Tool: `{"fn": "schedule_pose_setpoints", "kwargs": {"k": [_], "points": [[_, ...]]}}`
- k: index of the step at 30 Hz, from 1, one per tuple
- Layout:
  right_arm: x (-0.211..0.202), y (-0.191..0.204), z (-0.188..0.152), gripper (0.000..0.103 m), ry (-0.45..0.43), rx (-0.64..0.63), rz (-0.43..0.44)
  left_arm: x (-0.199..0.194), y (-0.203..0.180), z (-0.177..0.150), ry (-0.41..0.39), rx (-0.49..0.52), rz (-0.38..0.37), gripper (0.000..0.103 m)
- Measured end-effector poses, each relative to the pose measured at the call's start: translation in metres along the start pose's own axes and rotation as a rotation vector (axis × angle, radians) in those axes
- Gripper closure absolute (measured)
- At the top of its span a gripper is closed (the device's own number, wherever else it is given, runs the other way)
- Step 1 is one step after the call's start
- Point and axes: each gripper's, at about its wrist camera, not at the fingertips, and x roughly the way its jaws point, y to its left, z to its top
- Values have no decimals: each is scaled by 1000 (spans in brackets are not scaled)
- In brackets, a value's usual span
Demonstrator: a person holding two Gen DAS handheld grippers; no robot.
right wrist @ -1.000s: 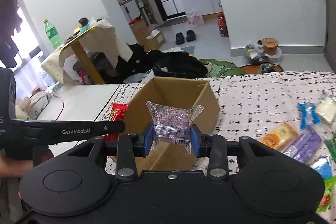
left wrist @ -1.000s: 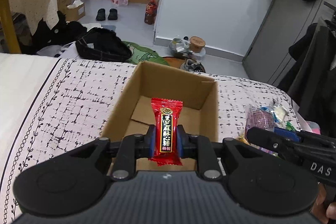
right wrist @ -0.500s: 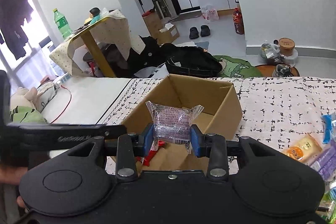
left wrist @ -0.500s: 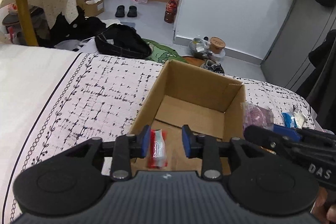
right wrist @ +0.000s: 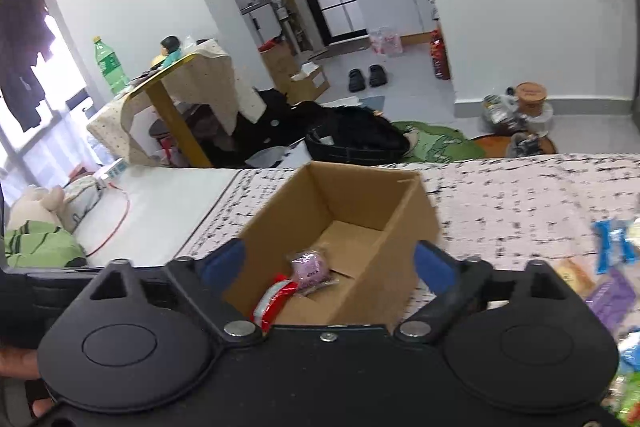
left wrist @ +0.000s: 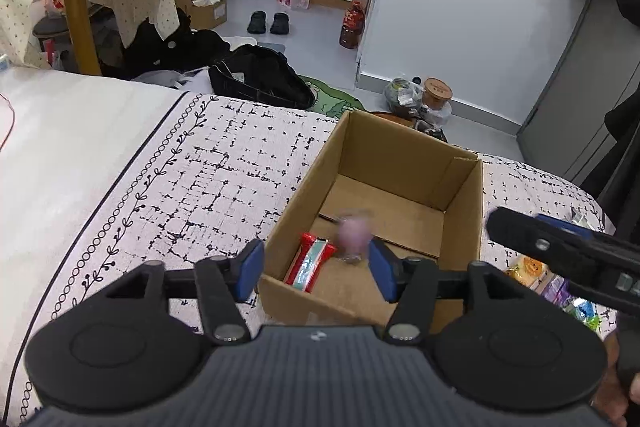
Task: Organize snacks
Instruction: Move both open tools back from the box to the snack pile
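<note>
While both fingers (left wrist: 316,269) (right wrist: 327,263) just spread, empty, red candy (left wrist: 309,261) lies flat in box (left wrist: 464,211), long axis diagonal.

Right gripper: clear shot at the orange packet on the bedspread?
Probably yes. The right gripper is open and empty; the orange packet lies uncovered on the bedspread, right of the box.

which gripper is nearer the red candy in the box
Left. The left gripper hangs open right over the red candy at the cardboard box's near corner. The right gripper, also open and empty, sits off to the side.
</note>
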Motion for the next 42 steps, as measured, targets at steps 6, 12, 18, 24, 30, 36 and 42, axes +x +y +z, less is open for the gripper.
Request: {"fn": "schedule_pose_setpoints", "kwargs": {"k": [6, 12, 18, 24, 30, 36, 42], "points": [[-23, -15, -3, 0, -29, 35, -42, -4, -9, -6, 7, -28, -12, 30], [-38, -32, -11, 0, -30, 58, -101, -9, -23, -13, -16, -13, 4, 15], [-53, -42, -24, 0, -25, 50, -140, -13, -31, -18, -30, -11, -14, 5], [-66, -56, -36, 0, -10, 59, -153, -17, -41, -24, -28, 6, -39, 0], [-79, -72, -45, 0, -18, 87, -160, -13, -54, -30, -19, 35, -64, 0], [-91, -83, -53, 0, -21, 93, -184, -10, -68, -37, 1, 53, -105, 0], [-103, -97, -64, 0, -13, 121, -208, -11, -84, -41, 2, 85, -145, 0]]}}
